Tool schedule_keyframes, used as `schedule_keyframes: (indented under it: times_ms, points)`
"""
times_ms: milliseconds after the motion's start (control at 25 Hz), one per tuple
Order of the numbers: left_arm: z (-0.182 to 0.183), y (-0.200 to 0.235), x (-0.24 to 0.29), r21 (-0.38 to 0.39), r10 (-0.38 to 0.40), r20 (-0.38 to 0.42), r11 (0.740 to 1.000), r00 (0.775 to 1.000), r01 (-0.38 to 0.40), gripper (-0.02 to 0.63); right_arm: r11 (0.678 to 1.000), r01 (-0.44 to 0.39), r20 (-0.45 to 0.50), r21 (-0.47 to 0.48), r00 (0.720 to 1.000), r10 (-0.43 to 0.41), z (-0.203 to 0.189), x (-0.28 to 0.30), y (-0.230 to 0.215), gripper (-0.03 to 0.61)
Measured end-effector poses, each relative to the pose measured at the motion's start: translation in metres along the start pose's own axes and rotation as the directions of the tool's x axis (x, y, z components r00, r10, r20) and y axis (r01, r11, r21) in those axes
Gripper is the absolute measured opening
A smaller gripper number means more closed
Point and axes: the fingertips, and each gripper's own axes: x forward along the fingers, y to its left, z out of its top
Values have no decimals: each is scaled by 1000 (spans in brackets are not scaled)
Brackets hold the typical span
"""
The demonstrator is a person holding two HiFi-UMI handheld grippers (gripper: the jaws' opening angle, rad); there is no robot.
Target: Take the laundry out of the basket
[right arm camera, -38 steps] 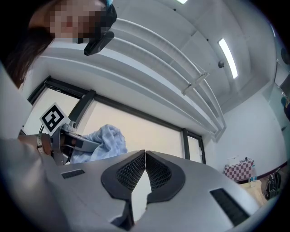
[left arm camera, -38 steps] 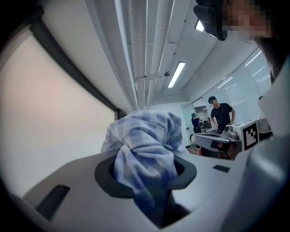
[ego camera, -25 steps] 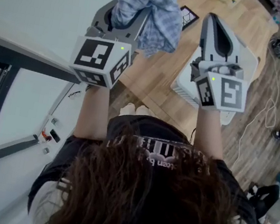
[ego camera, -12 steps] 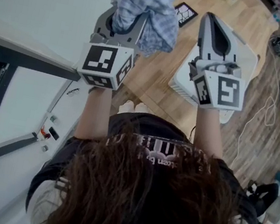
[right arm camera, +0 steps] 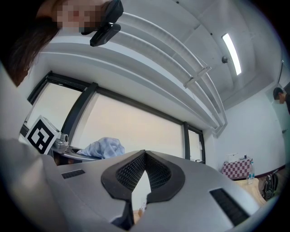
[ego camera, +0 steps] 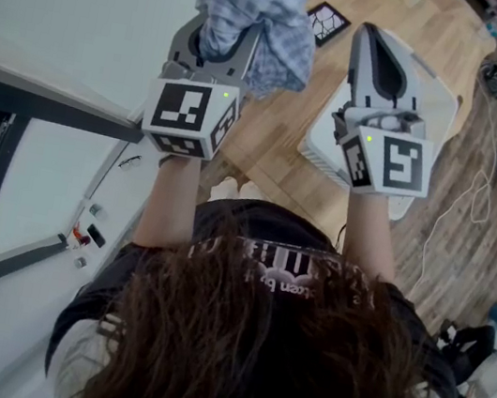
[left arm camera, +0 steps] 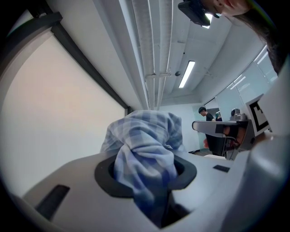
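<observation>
A blue-and-white checked cloth (ego camera: 259,16) is bunched between the jaws of my left gripper (ego camera: 229,28), which is shut on it and held up in the air, pointing level. In the left gripper view the cloth (left arm camera: 146,146) fills the gap between the pads and spills over their tips. My right gripper (ego camera: 369,32) is raised beside it, above the white laundry basket (ego camera: 324,156). Its jaws (right arm camera: 144,155) meet at the tips with nothing between them. From the right gripper view the cloth (right arm camera: 103,147) shows off to the left. The basket's inside is hidden.
The basket stands on a wooden table (ego camera: 279,118) below both grippers. A black-and-white marker card (ego camera: 325,21) lies farther along the table. Cables (ego camera: 469,199) trail over the wood floor at the right. A white wall and a dark window frame (ego camera: 17,110) are at the left.
My left gripper has sunk a little with the cloth still in it. The right gripper has stayed in place.
</observation>
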Motion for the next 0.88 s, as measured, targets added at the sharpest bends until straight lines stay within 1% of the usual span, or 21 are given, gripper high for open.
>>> schedule_keyframes:
  times_ms: [320,880]
  points:
    - [-1,-5,2,-2,-3,-7,1000,1000,3,146,1000,-3,15,-3,1000,3,2,0,-1,26]
    - [1,-14,2,15,-11,-6,1000,1000,11,146,1000,25,21,11,999,-26,9,-7,-15,26]
